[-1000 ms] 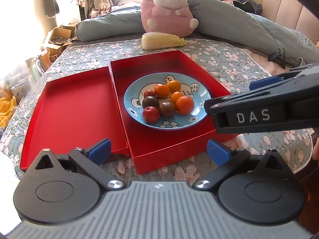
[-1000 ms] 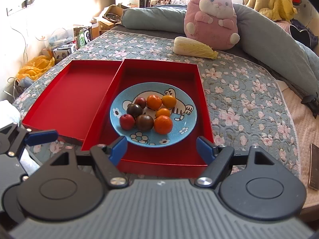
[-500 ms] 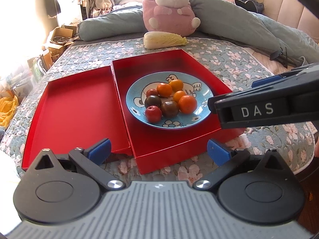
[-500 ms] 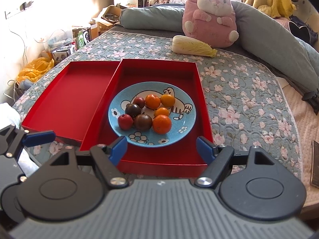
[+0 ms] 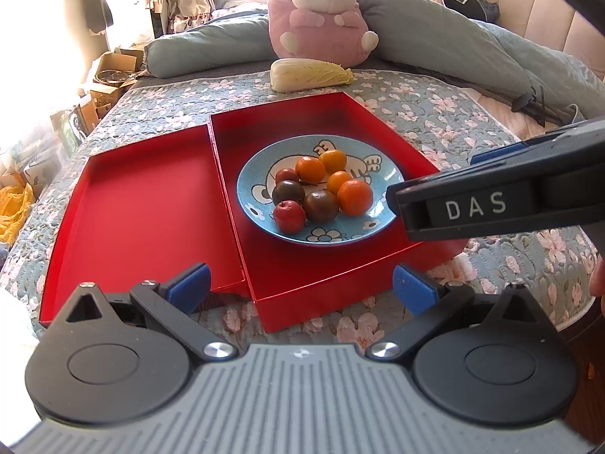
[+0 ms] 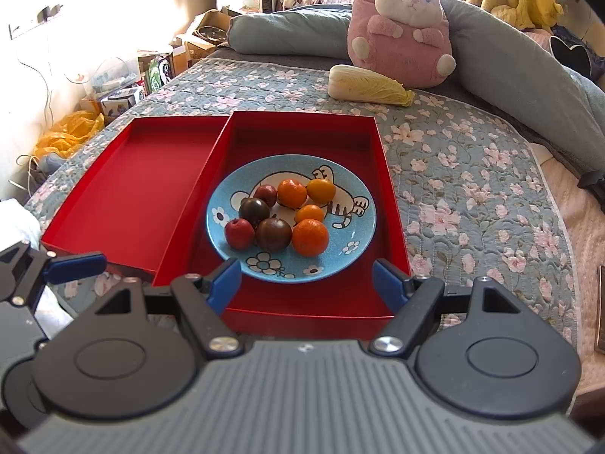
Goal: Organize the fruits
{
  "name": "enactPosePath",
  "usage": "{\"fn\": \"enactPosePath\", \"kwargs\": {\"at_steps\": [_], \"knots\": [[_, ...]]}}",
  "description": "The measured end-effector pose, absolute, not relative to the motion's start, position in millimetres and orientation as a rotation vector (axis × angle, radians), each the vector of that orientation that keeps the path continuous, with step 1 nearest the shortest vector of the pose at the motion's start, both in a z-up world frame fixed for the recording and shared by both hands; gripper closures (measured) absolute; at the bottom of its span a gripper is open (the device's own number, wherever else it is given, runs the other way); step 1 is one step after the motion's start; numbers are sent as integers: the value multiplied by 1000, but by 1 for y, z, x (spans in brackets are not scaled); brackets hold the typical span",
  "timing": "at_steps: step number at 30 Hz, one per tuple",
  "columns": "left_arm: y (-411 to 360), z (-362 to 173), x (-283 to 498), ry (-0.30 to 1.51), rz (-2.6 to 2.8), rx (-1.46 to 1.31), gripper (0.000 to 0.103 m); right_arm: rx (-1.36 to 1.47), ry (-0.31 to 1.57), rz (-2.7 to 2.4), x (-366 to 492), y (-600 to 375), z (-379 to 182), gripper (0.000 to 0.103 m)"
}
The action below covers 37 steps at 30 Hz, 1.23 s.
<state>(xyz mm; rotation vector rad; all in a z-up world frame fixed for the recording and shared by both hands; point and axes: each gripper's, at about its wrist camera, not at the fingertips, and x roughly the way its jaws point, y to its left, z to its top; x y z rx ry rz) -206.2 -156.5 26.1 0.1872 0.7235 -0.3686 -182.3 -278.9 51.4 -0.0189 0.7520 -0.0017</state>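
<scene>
Eight small round fruits [image 6: 278, 217], four orange and four dark red or brownish, sit bunched together on a round blue ceramic plate with a cartoon tiger [image 6: 351, 223], which rests inside the right-hand shallow red tray [image 6: 391, 204]; the matching red tray on its left [image 6: 124, 181] holds nothing, likely kept free as a second place for sorting. Both the left gripper [image 5: 300, 283] and the right gripper [image 6: 306, 280] hover low at the trays' near edge with their blue-padded fingers spread wide and nothing between them, aimed at the plate so either could reach a fruit. With the colours lying mixed on one plate, the scene would suit fruits waiting to be separated or fruits already gathered there.
</scene>
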Motion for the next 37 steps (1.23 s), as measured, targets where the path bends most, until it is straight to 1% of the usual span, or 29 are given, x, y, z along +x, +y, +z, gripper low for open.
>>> {"fn": "enactPosePath", "kwargs": {"at_steps": [17,33,37], "knots": [[-158,25,-206,720,-368,194,0,28,749,17,-179,-283,41,24],[-163,27,-207,630,-406,227,0,71,692,60,-171,-284,43,24],[-164,27,-202,634,-413,224,0,88,683,73,-165,-284,42,24]]}}
